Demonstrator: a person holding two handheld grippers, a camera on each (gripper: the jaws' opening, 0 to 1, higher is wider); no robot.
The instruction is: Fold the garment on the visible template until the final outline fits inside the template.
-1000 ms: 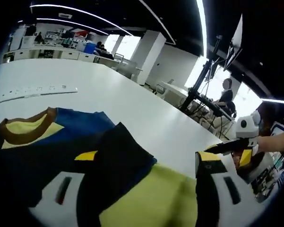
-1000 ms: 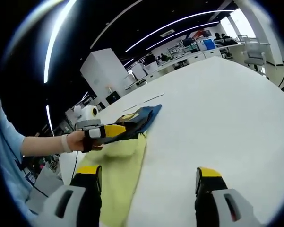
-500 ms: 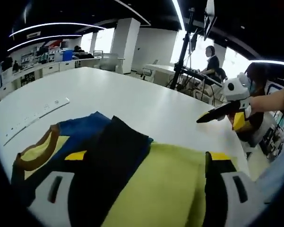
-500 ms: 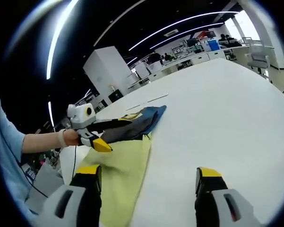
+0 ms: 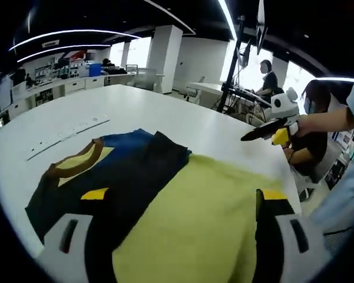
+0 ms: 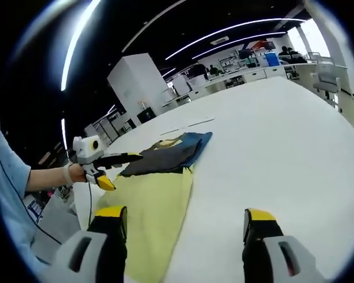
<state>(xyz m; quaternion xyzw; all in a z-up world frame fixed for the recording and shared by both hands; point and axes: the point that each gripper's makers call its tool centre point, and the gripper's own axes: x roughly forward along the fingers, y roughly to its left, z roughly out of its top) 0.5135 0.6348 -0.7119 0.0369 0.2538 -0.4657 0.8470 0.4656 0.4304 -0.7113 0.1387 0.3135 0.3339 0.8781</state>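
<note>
Folding is midway: shirt (image 5: 165,200) half-folded; both claws, left (image 5: 177,221) and right (image 6: 179,233), spread empty; next, pinch the yellow hem at six o'clock.

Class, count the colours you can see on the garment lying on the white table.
4 on the garment: yellow-green over the near body, black on the folded sleeve, blue near the neck, brown on the collar. Folded-under parts may hide more.
</note>
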